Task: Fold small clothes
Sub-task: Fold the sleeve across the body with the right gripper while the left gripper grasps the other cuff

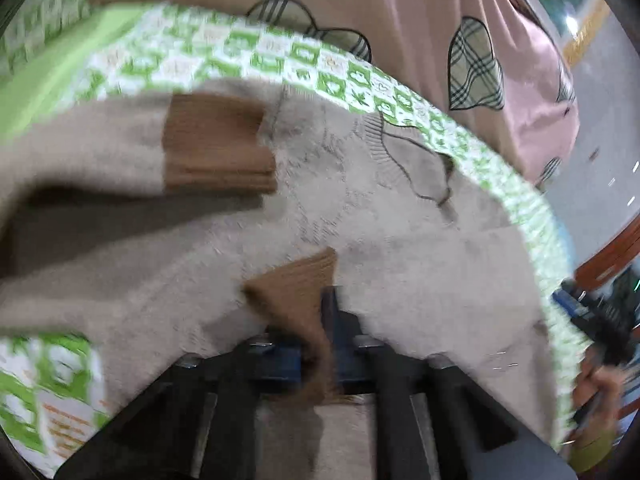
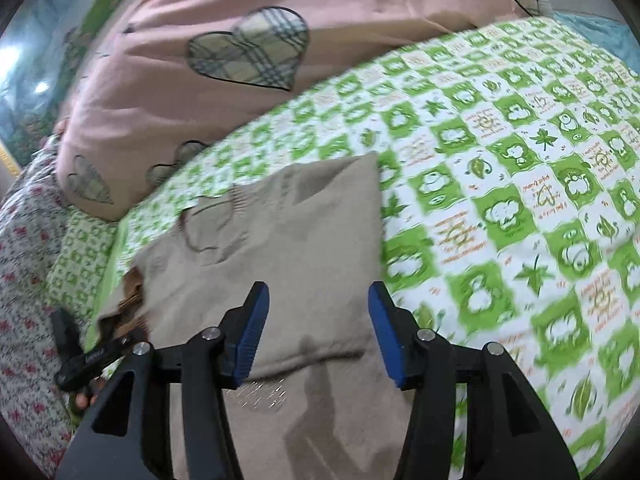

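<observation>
A small beige knit sweater (image 1: 360,208) with brown ribbed cuffs lies on a green-and-white patterned sheet (image 1: 280,60). One sleeve is folded across its body, its brown cuff (image 1: 218,144) lying on the chest. My left gripper (image 1: 320,320) is shut on the other brown cuff (image 1: 296,280) and holds it over the sweater's body. In the right wrist view the sweater (image 2: 280,240) lies under my right gripper (image 2: 318,320), which is open and empty just above it. The left gripper (image 2: 92,356) shows at the left edge there, holding the cuff (image 2: 130,292).
A pink quilt (image 2: 240,40) with plaid hearts is heaped along the far side of the bed. A floral fabric (image 2: 28,260) lies at the left. The patterned sheet (image 2: 520,200) spreads to the right of the sweater.
</observation>
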Motion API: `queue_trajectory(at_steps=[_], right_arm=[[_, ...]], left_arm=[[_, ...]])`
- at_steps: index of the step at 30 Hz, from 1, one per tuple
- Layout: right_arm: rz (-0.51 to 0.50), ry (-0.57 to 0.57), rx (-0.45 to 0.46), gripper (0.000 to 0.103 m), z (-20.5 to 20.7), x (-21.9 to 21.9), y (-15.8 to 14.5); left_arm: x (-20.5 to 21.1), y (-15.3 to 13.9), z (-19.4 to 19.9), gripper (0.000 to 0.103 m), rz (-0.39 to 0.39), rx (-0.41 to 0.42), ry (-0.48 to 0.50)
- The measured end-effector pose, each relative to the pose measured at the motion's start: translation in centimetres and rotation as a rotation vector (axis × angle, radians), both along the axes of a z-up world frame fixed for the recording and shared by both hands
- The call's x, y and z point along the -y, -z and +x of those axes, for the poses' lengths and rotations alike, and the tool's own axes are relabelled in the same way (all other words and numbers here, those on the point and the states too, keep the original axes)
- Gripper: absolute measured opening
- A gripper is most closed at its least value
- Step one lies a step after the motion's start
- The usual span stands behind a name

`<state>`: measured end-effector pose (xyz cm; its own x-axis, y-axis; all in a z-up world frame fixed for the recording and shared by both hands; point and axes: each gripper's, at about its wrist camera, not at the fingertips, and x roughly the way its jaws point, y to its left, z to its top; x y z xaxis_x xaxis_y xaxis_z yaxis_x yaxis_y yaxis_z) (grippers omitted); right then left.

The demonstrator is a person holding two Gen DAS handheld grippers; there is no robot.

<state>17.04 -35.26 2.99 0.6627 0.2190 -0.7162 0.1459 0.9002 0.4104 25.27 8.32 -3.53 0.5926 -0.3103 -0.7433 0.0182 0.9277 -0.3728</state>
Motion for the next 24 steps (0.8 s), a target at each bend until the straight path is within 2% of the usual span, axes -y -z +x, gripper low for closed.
queue_trajectory(at_steps=[3, 9, 10, 11, 15, 18, 19, 21, 23, 24], right_arm=[[-0.002, 0.001, -0.025, 0.053, 1.9, 0.7, 0.7], [-0.032, -0.017, -0.139, 0.052, 5.7, 0.6, 4.0], [-0.052, -0.032, -0.130, 0.021, 5.9, 0.3, 4.0], [-0.063, -0.041, -0.123, 0.009, 5.9, 0.2, 3.8], [-0.111, -0.017, -0.062, 0.008, 5.1, 0.4, 1.8], [-0.157, -0.023, -0.117, 0.009, 5.7, 0.0, 3.2], [-0.152, -0.019, -0.136, 0.010, 5.6, 0.1, 3.7], [-0.134, 0.013, -0.118, 0.018, 4.8, 0.4, 3.1], [-0.131, 0.053, -0.087, 0.034, 3.3, 0.6, 1.7], [-0.117, 0.056, -0.062, 0.038, 2.6, 0.7, 1.1]], left_arm=[[-1.2, 0.2, -0.2, 0.006, -0.011, 0.000, -0.037], [-0.9, 0.3, -0.5, 0.005, 0.031, 0.002, -0.030], [-0.7, -0.1, -0.5, 0.005, 0.036, 0.012, -0.026], [-0.5, -0.4, -0.5, 0.005, 0.041, 0.023, -0.022], [0.2, -1.2, 0.0, 0.006, 0.073, 0.045, -0.013], [0.4, 0.4, 0.4, 0.010, 0.119, -0.002, -0.012], [0.2, 0.8, 0.2, 0.011, 0.111, -0.021, -0.016], [-0.6, 0.6, -0.6, 0.017, 0.084, -0.015, -0.030], [-1.4, -0.2, -1.7, 0.020, 0.095, 0.003, -0.050], [-1.7, -0.7, -2.3, 0.022, 0.112, 0.015, -0.058]])
